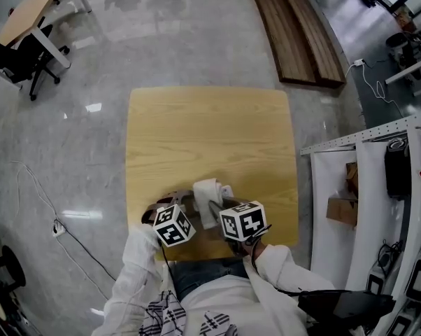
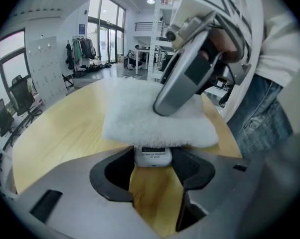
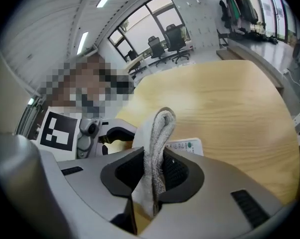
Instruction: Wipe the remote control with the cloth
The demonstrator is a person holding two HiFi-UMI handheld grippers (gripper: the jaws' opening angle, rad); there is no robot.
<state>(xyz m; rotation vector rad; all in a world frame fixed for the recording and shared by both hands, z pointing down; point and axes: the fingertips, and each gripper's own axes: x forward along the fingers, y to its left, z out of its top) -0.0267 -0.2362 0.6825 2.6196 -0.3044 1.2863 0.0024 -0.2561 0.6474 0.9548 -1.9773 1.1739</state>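
While the left hand-held gripper (image 2: 153,159), smooth grey plastic with dark curved pads, clamps its jaws on the blunt end of the white, slab-shaped remote control (image 3: 186,146), that remote lies flat on the pale wood-grain counter (image 1: 203,131) near its front edge. Draped over the remote is the cloth (image 2: 150,116), thick, white and fluffy, folded into a soft pad. The right hand-held gripper (image 3: 155,164) pinches an upstanding fold of it tight between black pads, its rounded tip sunk into the pile.

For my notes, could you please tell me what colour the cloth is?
The cloth is white, best seen in the left gripper view.
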